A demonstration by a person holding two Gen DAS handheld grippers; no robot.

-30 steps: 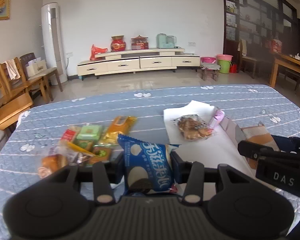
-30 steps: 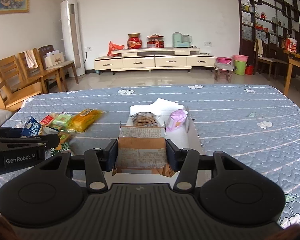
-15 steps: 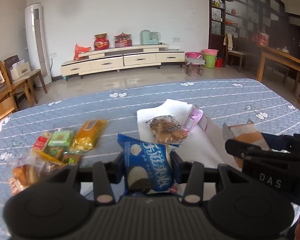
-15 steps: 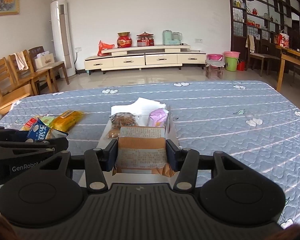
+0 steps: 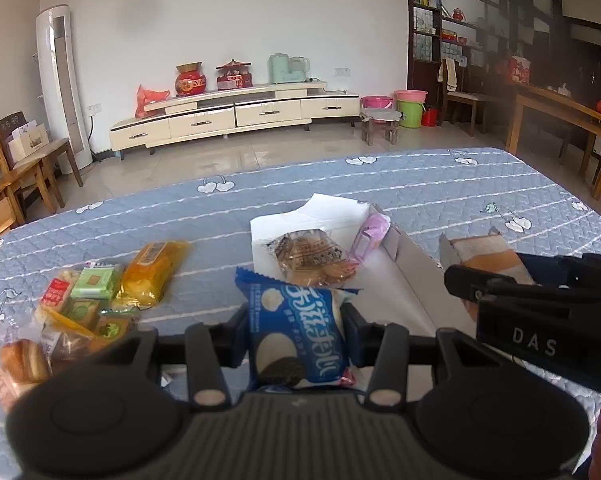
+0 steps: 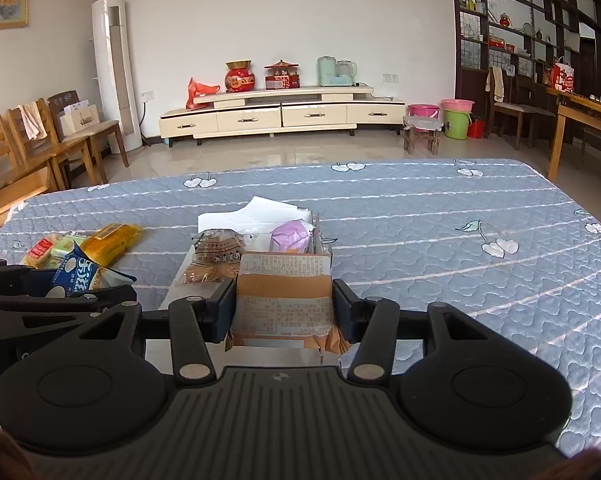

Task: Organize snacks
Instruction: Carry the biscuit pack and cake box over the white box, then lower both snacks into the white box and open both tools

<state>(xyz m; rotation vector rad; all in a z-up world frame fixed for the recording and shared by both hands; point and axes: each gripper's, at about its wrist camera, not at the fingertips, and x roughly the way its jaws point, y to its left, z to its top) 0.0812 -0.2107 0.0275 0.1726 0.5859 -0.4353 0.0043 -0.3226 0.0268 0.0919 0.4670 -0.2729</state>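
Blue cookie packet [image 5: 298, 334] and brown packet [image 6: 284, 304] held above white box [image 5: 400, 280].

Blue-white snack packet [image 5: 298, 336]; orange-brown packet [image 6: 284, 304]; grey-blue quilted cover [image 6: 440, 232], white hearts.

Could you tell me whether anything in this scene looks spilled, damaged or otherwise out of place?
Nothing stands out. The loose snack pile is unsorted but intact, and the white box holds two packets neatly. Each hand-held gripper holds a sealed packet.
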